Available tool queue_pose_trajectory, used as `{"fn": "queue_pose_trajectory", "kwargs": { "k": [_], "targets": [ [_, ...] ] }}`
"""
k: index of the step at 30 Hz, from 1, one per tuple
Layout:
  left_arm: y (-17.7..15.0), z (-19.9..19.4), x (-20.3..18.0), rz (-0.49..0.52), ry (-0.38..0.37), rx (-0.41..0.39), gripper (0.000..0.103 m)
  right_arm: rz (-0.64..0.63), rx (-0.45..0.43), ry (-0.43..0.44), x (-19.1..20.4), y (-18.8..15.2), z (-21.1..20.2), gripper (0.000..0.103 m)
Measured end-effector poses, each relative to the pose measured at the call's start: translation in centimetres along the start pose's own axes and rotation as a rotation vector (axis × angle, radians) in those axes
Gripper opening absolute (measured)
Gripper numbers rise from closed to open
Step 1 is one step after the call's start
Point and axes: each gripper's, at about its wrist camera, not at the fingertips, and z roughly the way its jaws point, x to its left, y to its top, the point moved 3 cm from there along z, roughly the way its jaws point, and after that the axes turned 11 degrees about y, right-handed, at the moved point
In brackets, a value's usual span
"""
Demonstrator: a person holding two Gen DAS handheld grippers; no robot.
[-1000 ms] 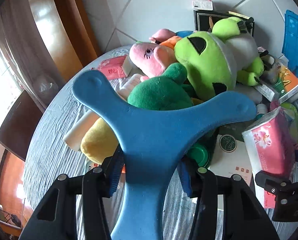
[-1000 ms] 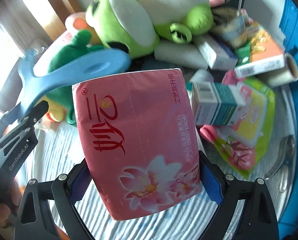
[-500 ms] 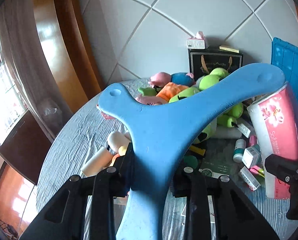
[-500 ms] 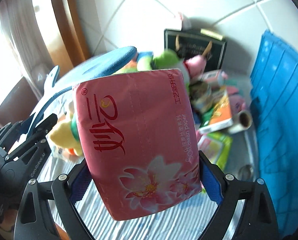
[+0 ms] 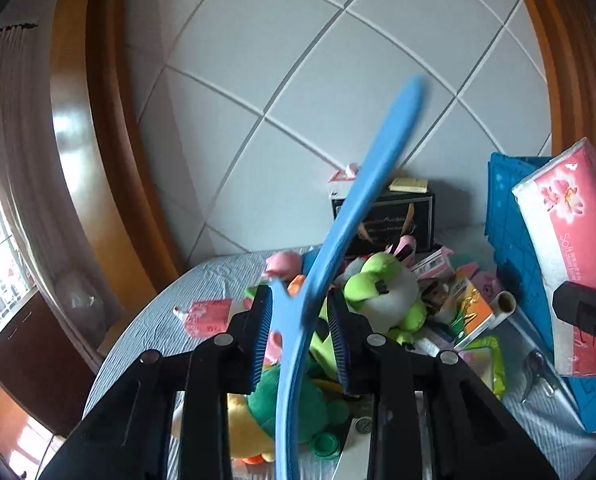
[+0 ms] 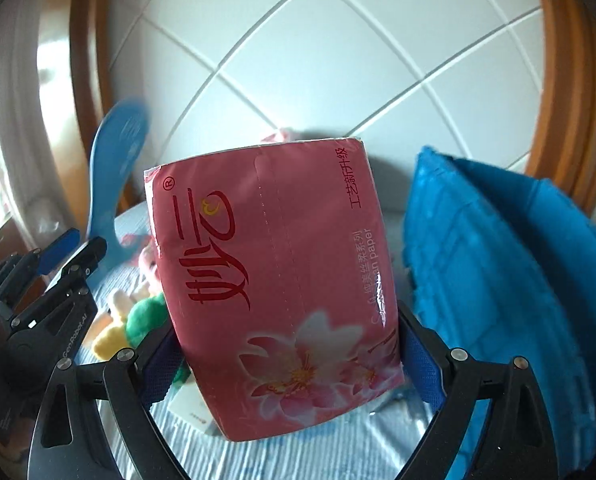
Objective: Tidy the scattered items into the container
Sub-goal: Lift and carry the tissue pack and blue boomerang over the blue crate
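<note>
Both hands have come up off the clutter since a second ago: the toys that filled each view then now lie low and far, with tiled wall above them. The left hand-held gripper (image 5: 300, 330) carries one blue three-armed boomerang-shaped toy (image 5: 338, 248), which has swung from lying flat across the lens to standing nearly edge-on. Its jaws have just been closing, and the blue pads sit against the toy's lower part on either side, so it looks clamped there, though the thin edge leaves some doubt on how firmly.

The right hand-held gripper (image 6: 287, 364) is clamped on one pink pack of tissues (image 6: 273, 280), squeezed across its width at the lower end so the pack stands upright ahead of the lens. That grip near one end probably lets the soft pack be dropped in end first.

One blue crate (image 6: 498, 280) stands just to the right of the pack, at the right side of the tabletop (image 5: 153, 332). I'd say both items were lifted high to clear its wall.

Left on the striped cloth: one big lime-green frog plush (image 5: 382, 292), one dark green plush (image 5: 281, 404) with a yellow one (image 5: 245, 428) beside it, at least two pink soft toys, one pink packet (image 5: 207, 314) lying apart, one paper tube (image 5: 504, 302), one metal clip (image 5: 534, 372) and several small boxes too jumbled to count. One black box (image 5: 394, 220) sits against the wall.
</note>
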Motion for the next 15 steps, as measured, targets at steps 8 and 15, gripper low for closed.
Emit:
{"fn": "queue_pose_trajectory", "kwargs": {
  "k": [8, 15],
  "targets": [
    [4.1, -1.8, -6.5, 0.004, -0.144, -0.044, 0.019, 0.051, -0.074, -0.135, -4.8, 1.1, -6.3, 0.094],
    [-3.1, 1.8, -6.5, -0.012, -0.112, 0.175, 0.071, 0.029, 0.066, -0.020, -5.8, -2.6, -2.4, 0.094]
  ]
}}
